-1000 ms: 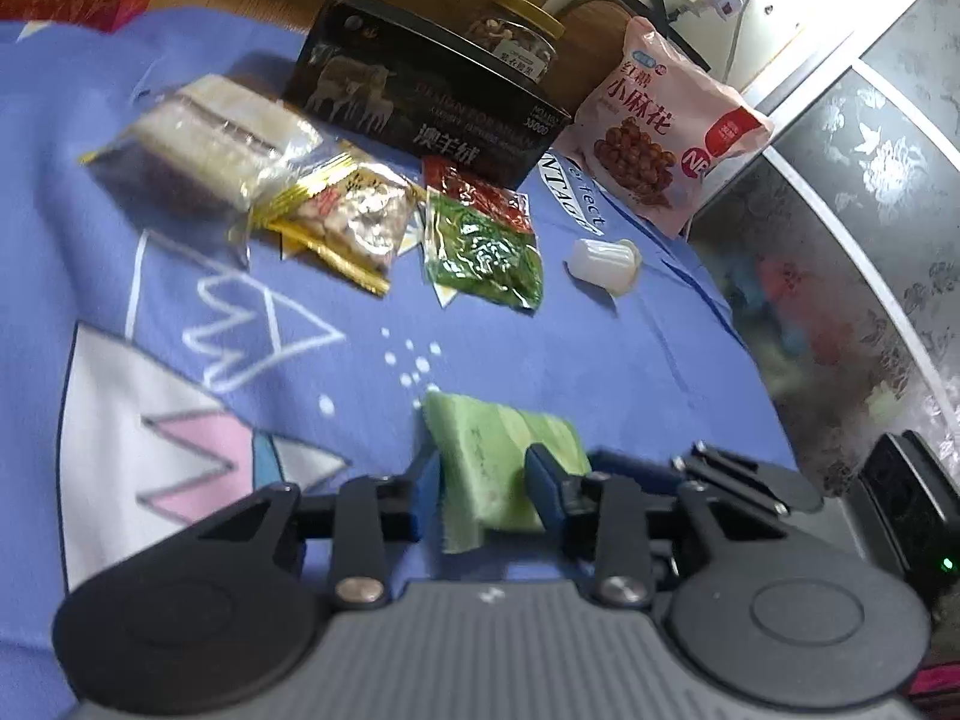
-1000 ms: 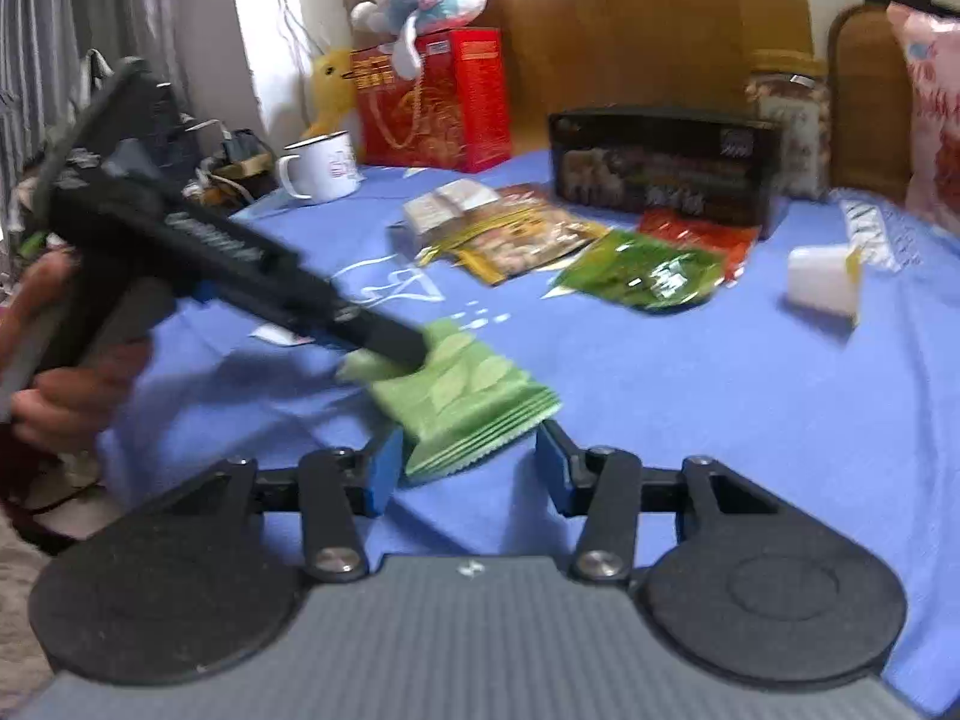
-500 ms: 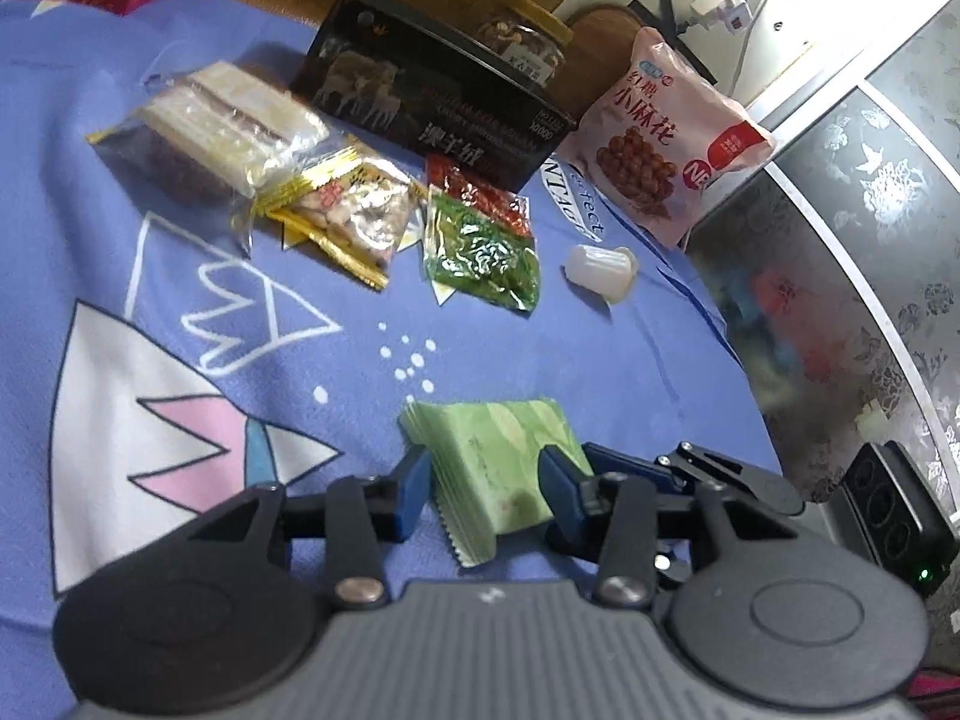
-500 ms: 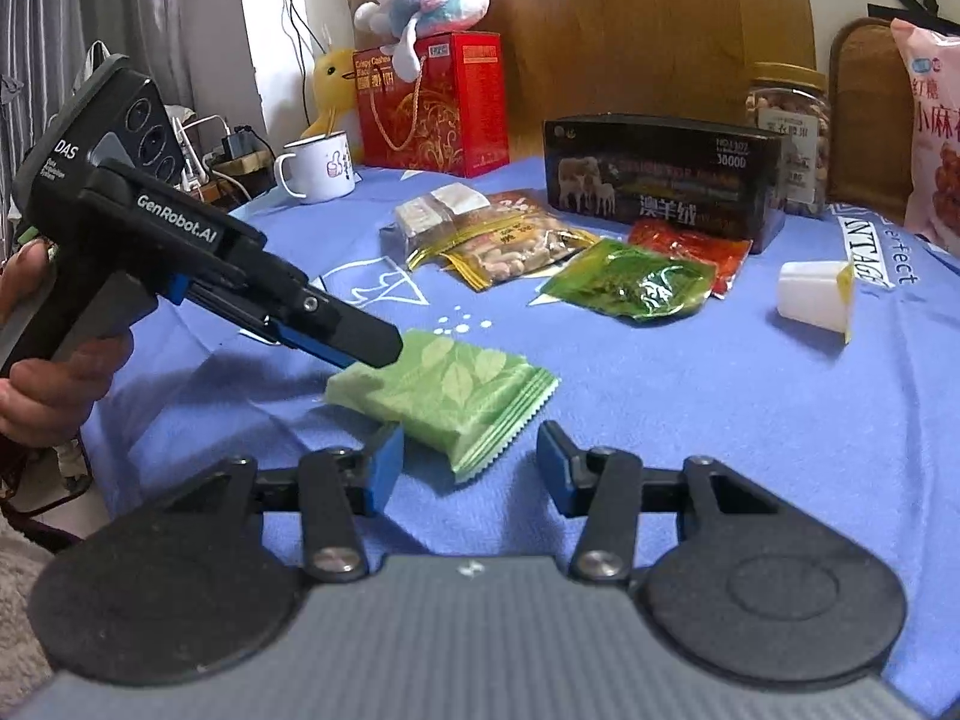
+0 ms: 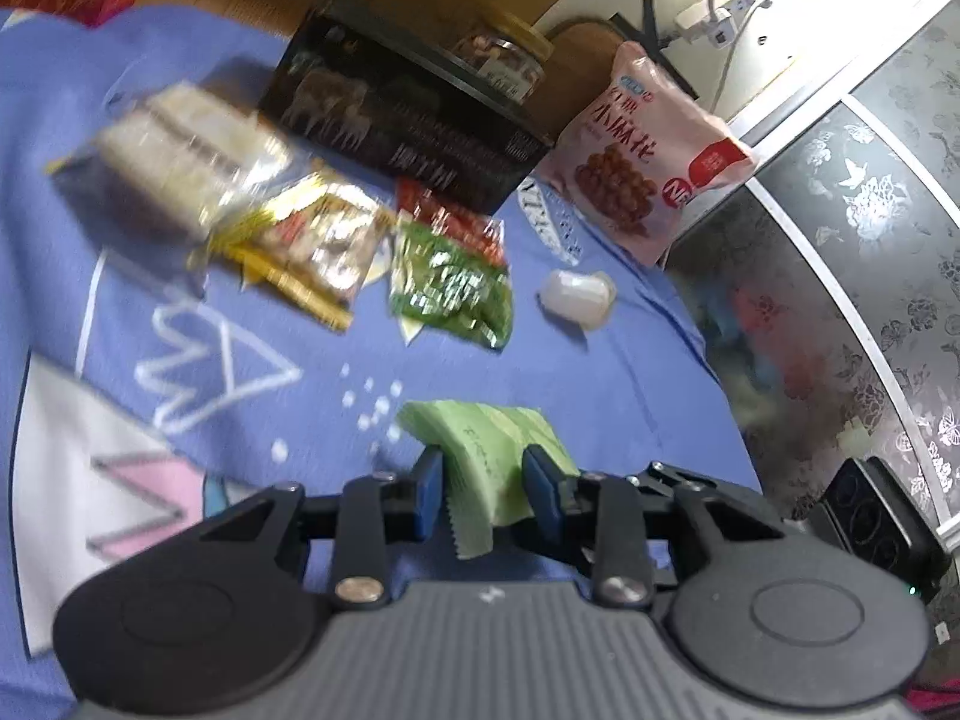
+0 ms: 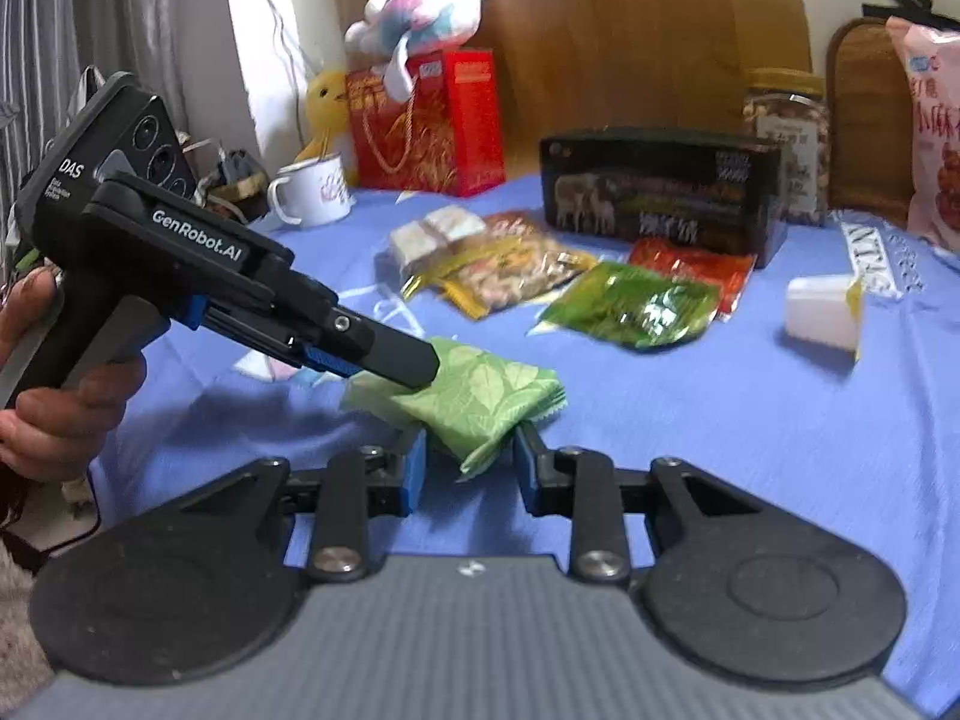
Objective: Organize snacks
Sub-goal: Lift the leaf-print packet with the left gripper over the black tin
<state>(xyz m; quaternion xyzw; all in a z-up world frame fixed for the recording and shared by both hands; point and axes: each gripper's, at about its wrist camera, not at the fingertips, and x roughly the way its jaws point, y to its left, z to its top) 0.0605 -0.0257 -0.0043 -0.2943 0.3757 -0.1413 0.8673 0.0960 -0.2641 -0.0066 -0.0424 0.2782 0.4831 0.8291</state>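
A light green snack packet is held just above the blue tablecloth. My left gripper is shut on its near end; in the right wrist view that gripper clamps the packet's far side. My right gripper is closed around the packet's serrated corner, jaws touching both sides. Further back lie a dark green packet, a red packet, a yellow nut packet and a clear wafer pack.
A black box, a jar and a pink bag stand at the back. A white jelly cup lies right of the packets. A mug and red gift bag sit at the far left.
The green packet has been lifted and tilted off the cloth. My right gripper's jaws have narrowed onto its corner. The left gripper stays shut on it.
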